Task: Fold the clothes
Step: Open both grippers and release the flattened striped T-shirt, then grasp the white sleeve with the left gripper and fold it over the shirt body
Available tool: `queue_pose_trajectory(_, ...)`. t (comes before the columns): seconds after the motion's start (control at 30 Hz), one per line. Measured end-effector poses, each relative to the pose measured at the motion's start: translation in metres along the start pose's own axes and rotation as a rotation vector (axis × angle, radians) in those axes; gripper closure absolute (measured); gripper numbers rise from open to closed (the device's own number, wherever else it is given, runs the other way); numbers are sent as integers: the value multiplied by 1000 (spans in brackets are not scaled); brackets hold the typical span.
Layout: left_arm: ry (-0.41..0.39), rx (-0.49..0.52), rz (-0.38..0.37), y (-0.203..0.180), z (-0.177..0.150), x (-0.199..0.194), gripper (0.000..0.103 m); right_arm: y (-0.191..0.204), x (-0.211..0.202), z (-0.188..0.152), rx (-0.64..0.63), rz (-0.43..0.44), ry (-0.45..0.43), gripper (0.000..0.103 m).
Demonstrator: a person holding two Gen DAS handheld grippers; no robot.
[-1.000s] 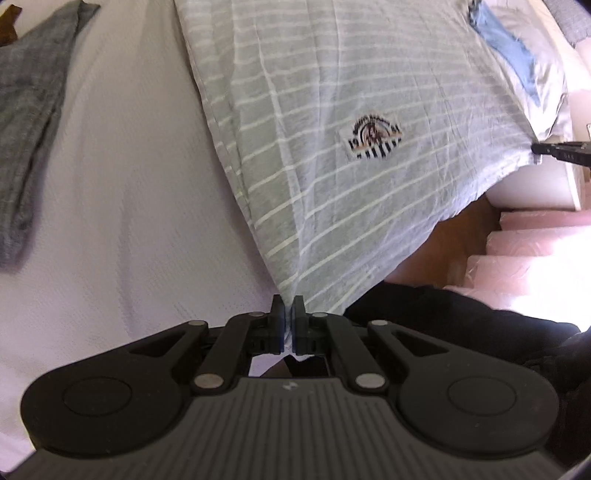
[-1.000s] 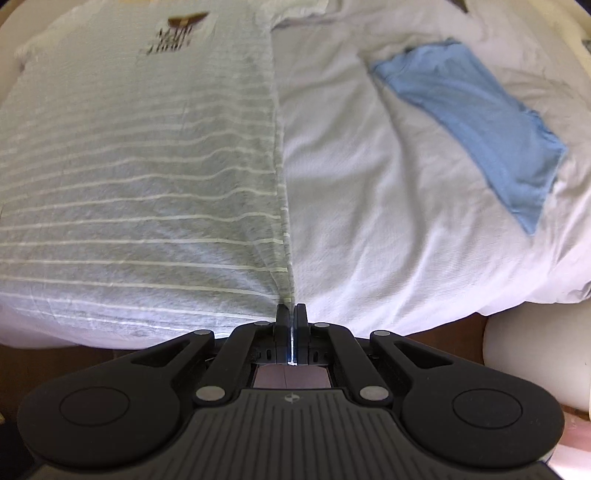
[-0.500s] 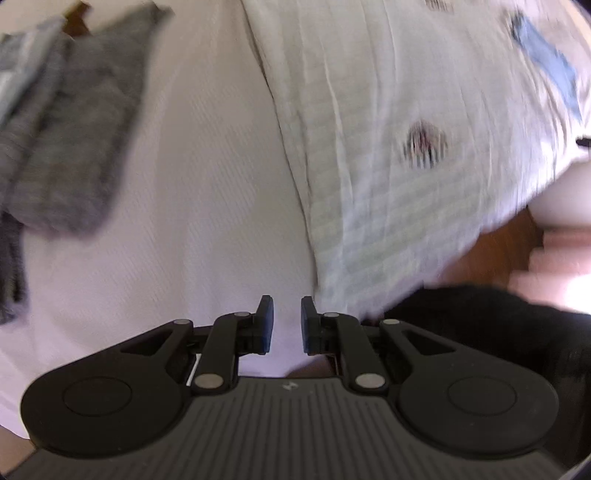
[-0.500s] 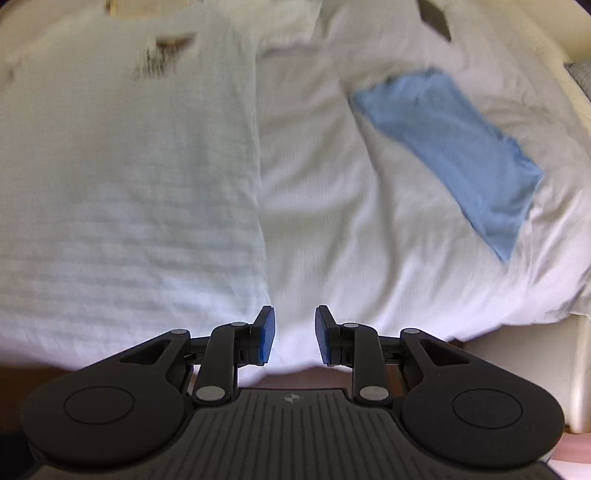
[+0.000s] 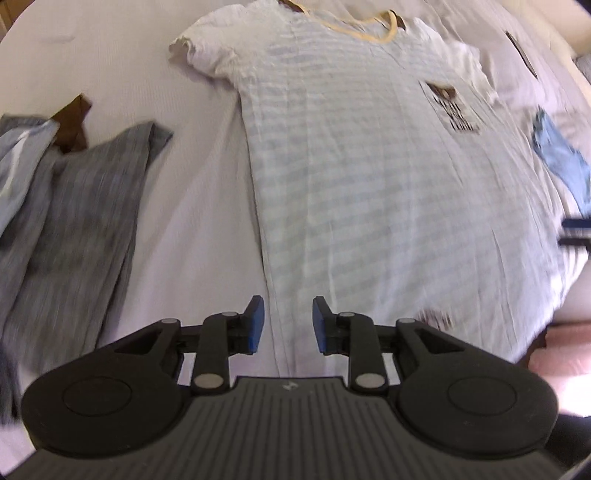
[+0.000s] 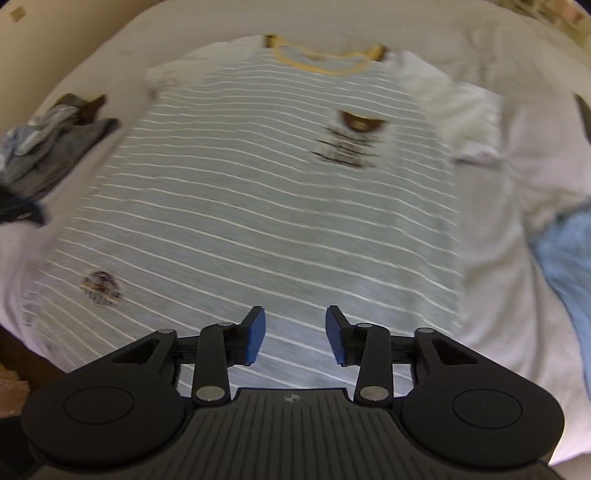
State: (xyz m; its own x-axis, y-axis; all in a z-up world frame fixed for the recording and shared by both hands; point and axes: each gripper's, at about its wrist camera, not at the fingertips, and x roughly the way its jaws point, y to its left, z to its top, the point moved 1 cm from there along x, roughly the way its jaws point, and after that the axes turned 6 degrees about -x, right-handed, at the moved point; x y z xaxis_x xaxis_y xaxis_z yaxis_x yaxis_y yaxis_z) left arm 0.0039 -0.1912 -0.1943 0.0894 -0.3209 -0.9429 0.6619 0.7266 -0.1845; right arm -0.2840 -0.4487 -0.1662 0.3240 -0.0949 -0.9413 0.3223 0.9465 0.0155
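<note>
Left wrist view takes in a white bed (image 5: pixel 207 236) that fills most of the frame, and on it the striped T-shirt (image 5: pixel 369 184) lies spread flat, face up, its yellow collar (image 5: pixel 373 31) at twelve o'clock and its hem toward six. A grey garment (image 5: pixel 81 221) lies crumpled at nine o'clock, apart from the shirt, and a blue garment (image 5: pixel 561 162) shows at three o'clock past the shirt's far side. A dark chest print (image 5: pixel 454 107) sits at two o'clock on the shirt, and a small hem patch (image 5: pixel 436 319) at four. The left gripper (image 5: pixel 284 325) hangs over the shirt's side seam near the hem with its blue pads spread apart and nothing between them. Right wrist view shows the same T-shirt (image 6: pixel 266 206) from its hem, collar (image 6: pixel 325 62) at twelve, and the right gripper (image 6: pixel 295 334) above the lower cloth, jaws likewise parted and holding nothing. Both views are blurred. No containers are visible.
</note>
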Motion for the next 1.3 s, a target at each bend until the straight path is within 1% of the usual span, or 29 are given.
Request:
queue_pose_trajectory(0.07,-21,12,-26,7,24,15,80,12,4,7,5,0,5,55)
queue_pose_trajectory(0.13,-32,18,-59,15,48,30,80,23,7,13,9,0,10,55)
queue_pose_trajectory(0.23,-72,22,-100,30,89,47,80,40,13,23,16,1,17,55)
queue_pose_trajectory(0.3,-107,-10,-121,47,118,57,77,52,17,29,21,1,22,55)
queue_pose_trajectory(0.4,-148,-53,-116,74,157,69,77,69,22,41,39,-6,25,55)
queue_pose_trajectory(0.43,-157,-70,-125,84,168,71,77,75,24,47,53,-14,24,55)
queue_pose_trajectory(0.5,-184,-149,-193,106,188,74,75,89,30,60,79,-7,13,55)
queue_pose_trajectory(0.53,-190,-193,-236,115,197,75,74,98,36,70,68,4,9,55)
queue_pose_trajectory(0.6,-179,-303,-344,137,215,82,69,115,47,89,43,24,3,55)
queue_pose_trajectory(0.67,-155,-409,-402,158,230,94,68,132,58,110,13,47,-10,55)
queue_pose_trajectory(0.77,-130,-487,-444,178,247,108,68,154,76,145,-39,84,-41,53)
queue_pose_trajectory(0.83,-122,-527,-465,189,255,118,71,164,88,165,-62,90,-62,53)
queue_pose_trajectory(0.87,-115,-550,-489,195,258,124,76,168,95,174,-73,93,-72,53)
queue_pose_trajectory(0.9,-110,-565,-512,198,261,128,89,173,101,184,-85,96,-82,53)
queue_pose_trajectory(0.97,-107,-574,-551,204,266,133,103,183,114,204,-107,102,-102,53)
queue_pose_trajectory(1.0,-121,-544,-548,204,269,130,103,187,121,214,-118,104,-113,53)
queue_pose_trajectory(1.07,-226,-430,-443,202,275,108,103,194,130,231,-131,105,-131,53)
queue_pose_trajectory(1.13,-310,-317,-366,197,278,85,103,196,134,240,-130,104,-142,53)
queue_pose_trajectory(1.17,-334,-275,-331,196,277,76,103,197,136,243,-131,105,-144,53)
queue_pose_trajectory(1.23,-357,-224,-264,194,275,68,103,199,140,249,-133,107,-148,53)
queue_pose_trajectory(1.3,-380,-214,-190,201,274,66,103,202,144,254,-135,108,-152,53)
